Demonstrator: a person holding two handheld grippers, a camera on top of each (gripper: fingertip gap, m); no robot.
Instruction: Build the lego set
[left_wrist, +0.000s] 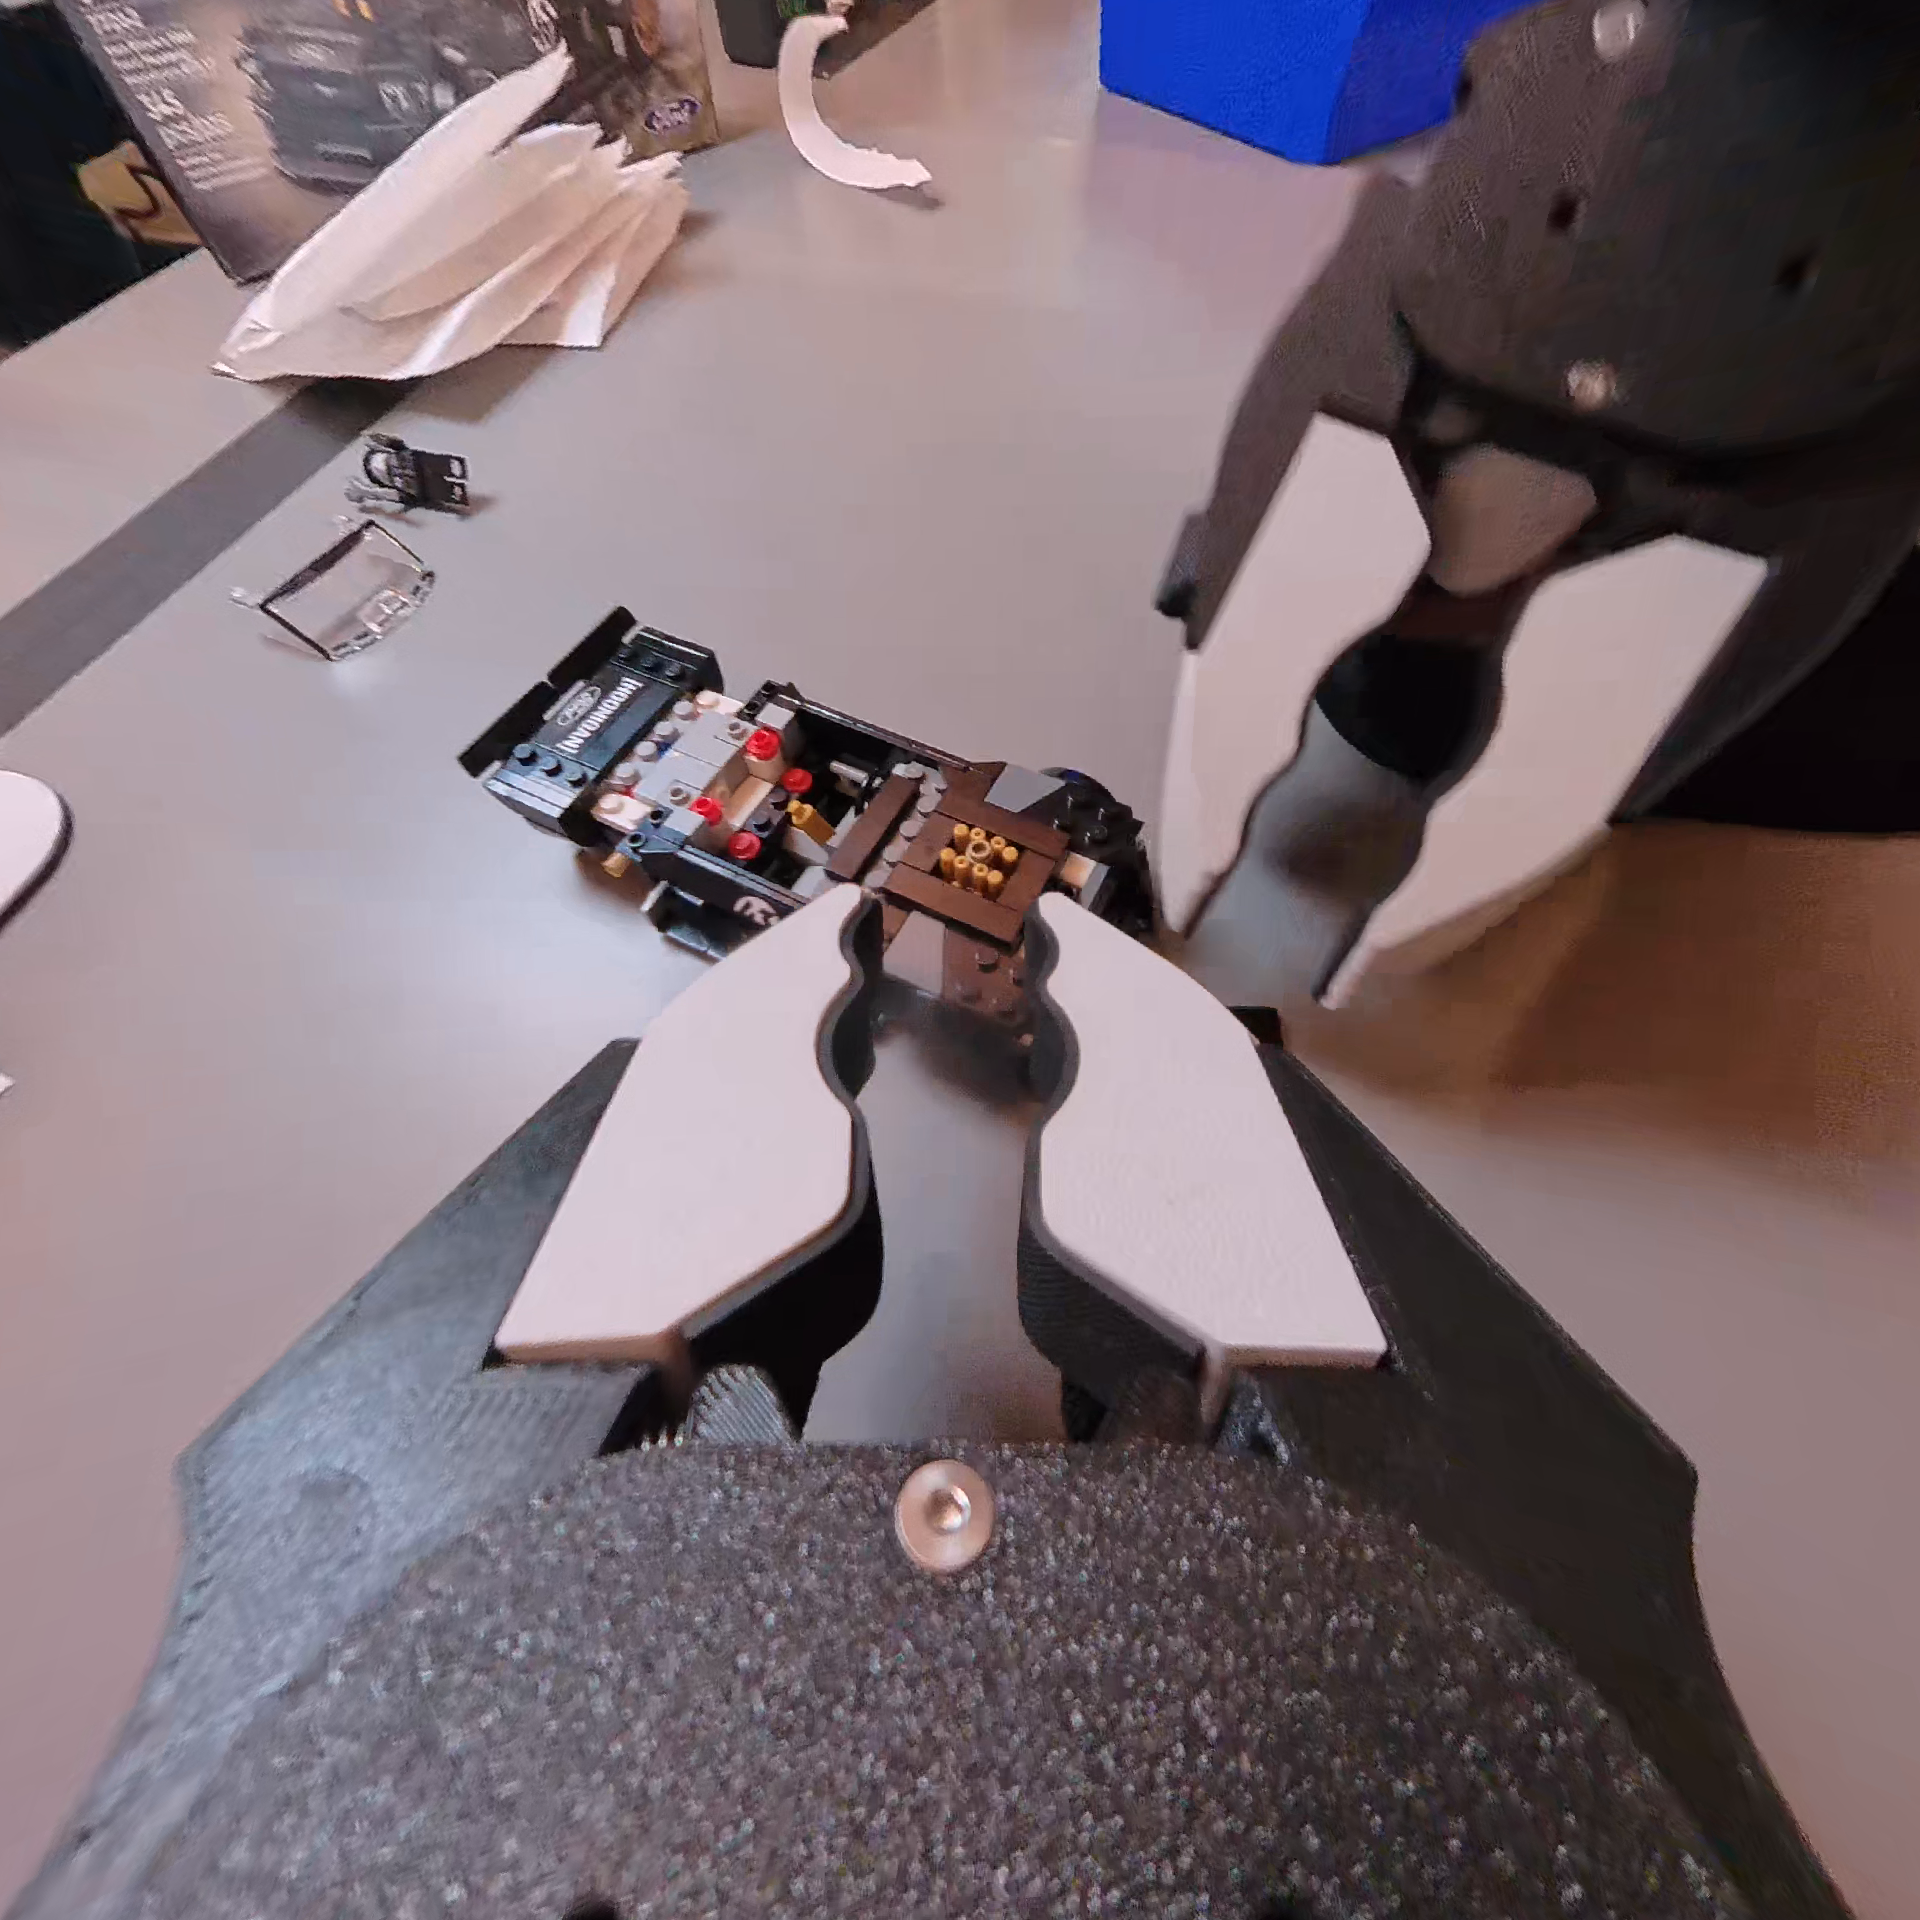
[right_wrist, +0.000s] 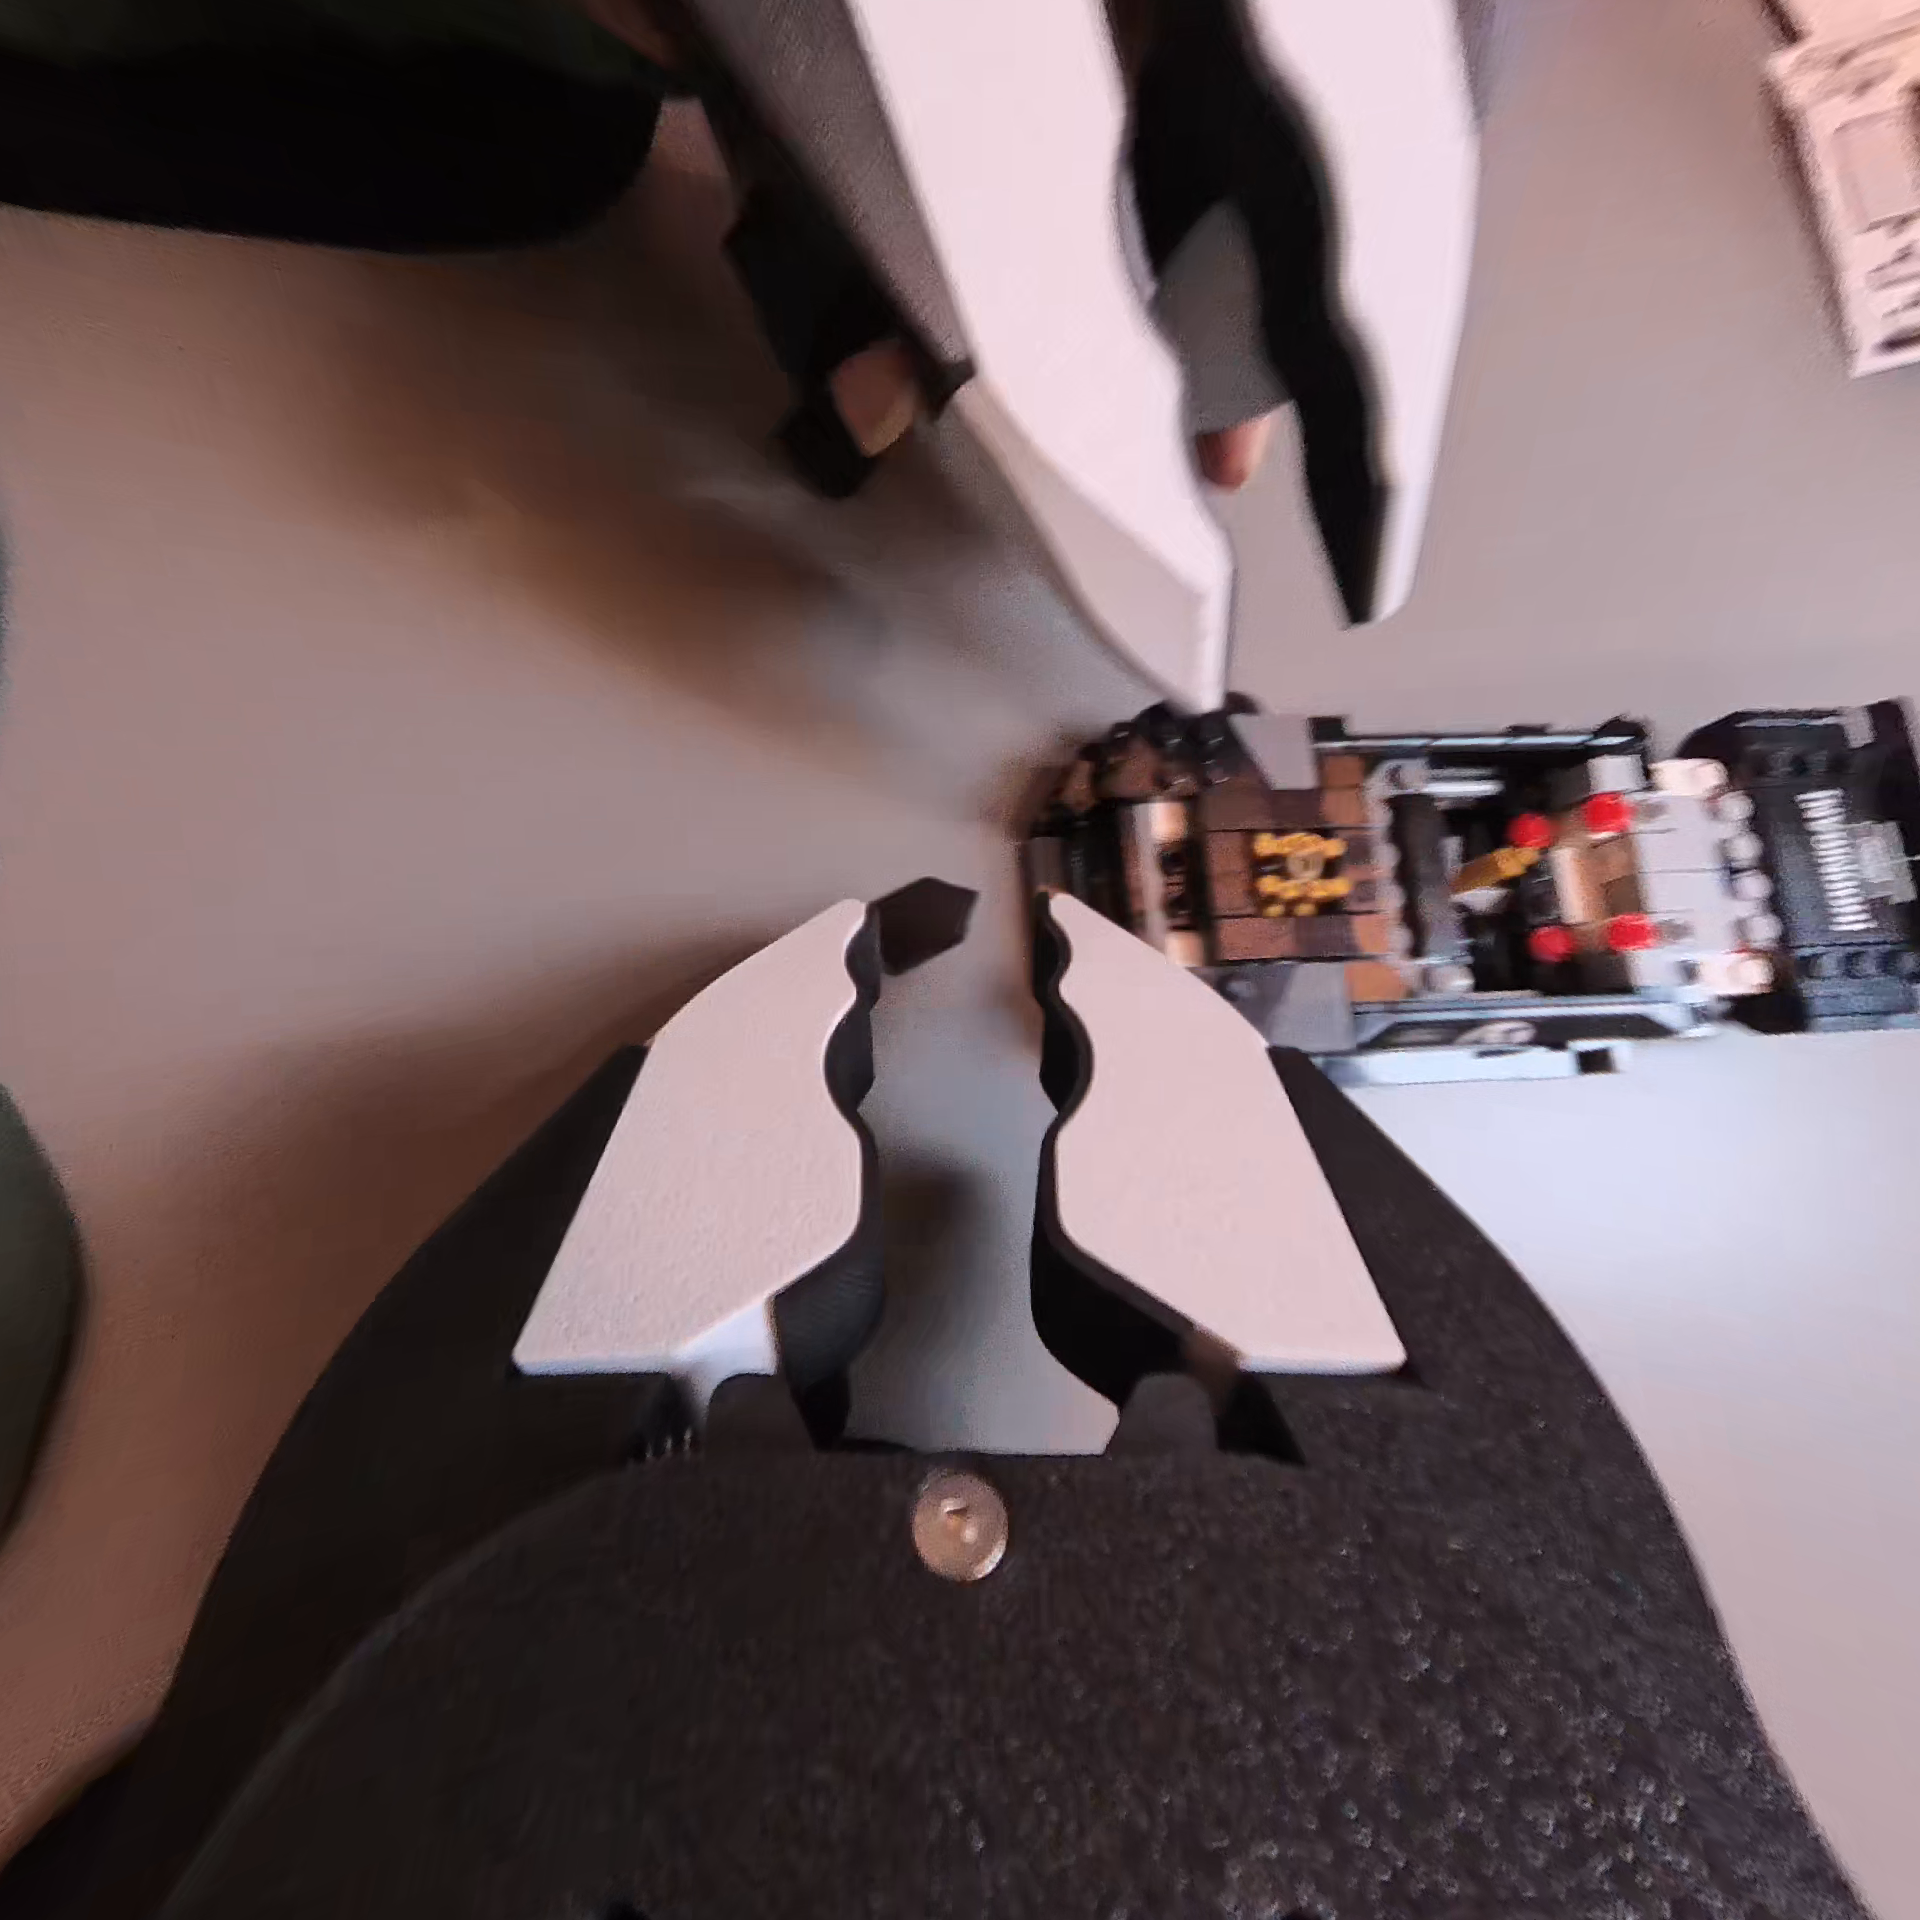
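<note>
The half-built lego car lies on the grey tabletop, near its front edge where the wood-coloured floor shows beyond. Its top is uncovered: red studs, grey and tan bricks in the middle, a brown block with gold pins at the near end, black bodywork at the far end.

The left gripper has its two pale fingers either side of the car's brown near end; the fingertips stand just beside the bricks, but whether they actually press on them cannot be told. In the right wrist view the same gripper comes in from above, one fingertip at the black corner of the car.

The right gripper is spread apart with nothing between its fingers, held just beside the car's end. From the left wrist view it hangs tilted over the tabletop's edge, blurred.

Towards the far left of the tabletop lie a clear windscreen piece, a small black part, crumpled white paper bags and the dark set box. A blue block sits at the far edge
</note>
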